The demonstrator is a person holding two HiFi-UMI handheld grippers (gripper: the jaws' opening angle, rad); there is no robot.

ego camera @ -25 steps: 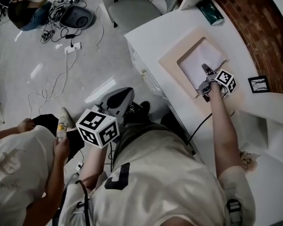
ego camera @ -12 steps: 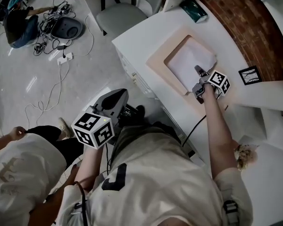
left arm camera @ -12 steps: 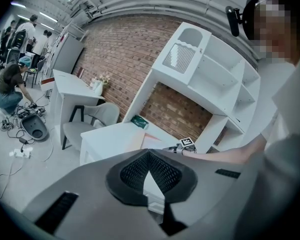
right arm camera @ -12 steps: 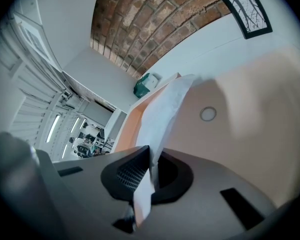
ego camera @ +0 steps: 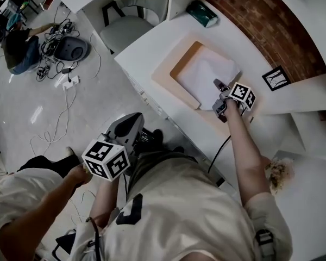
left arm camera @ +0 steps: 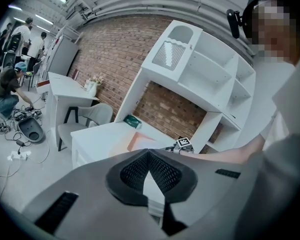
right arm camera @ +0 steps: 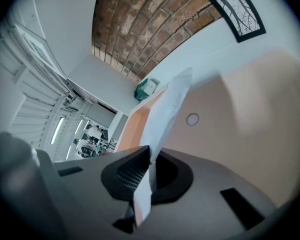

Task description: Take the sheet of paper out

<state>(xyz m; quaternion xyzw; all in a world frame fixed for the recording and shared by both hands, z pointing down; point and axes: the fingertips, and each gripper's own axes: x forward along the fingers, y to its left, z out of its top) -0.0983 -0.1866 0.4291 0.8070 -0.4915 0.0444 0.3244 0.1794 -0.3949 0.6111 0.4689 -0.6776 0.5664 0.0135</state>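
R gripper (ego camera: 217, 87) clamped on paper (ego camera: 202, 72) edge; sheet lies toward 10 o'clock in tray (ego camera: 173, 74). L gripper (left arm camera: 149, 153) far off, jaws together, prob. empty.

On the white desk (ego camera: 144, 45), shallow peach tray (ego camera: 167, 72) with white paper sheet (ego camera: 202, 72) in it, sheet's near edge in my right gripper (ego camera: 217, 84), green box (ego camera: 202, 13) behind the tray, black-framed picture (ego camera: 275, 78) right of it, my left gripper (ego camera: 135, 122) left of the desk

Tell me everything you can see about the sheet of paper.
The sheet of paper is plain white, thin and slightly creased. It lies in the recess of the peach tray, with its near edge raised and bowed where the right gripper pinches it shut. Nothing else touches it.
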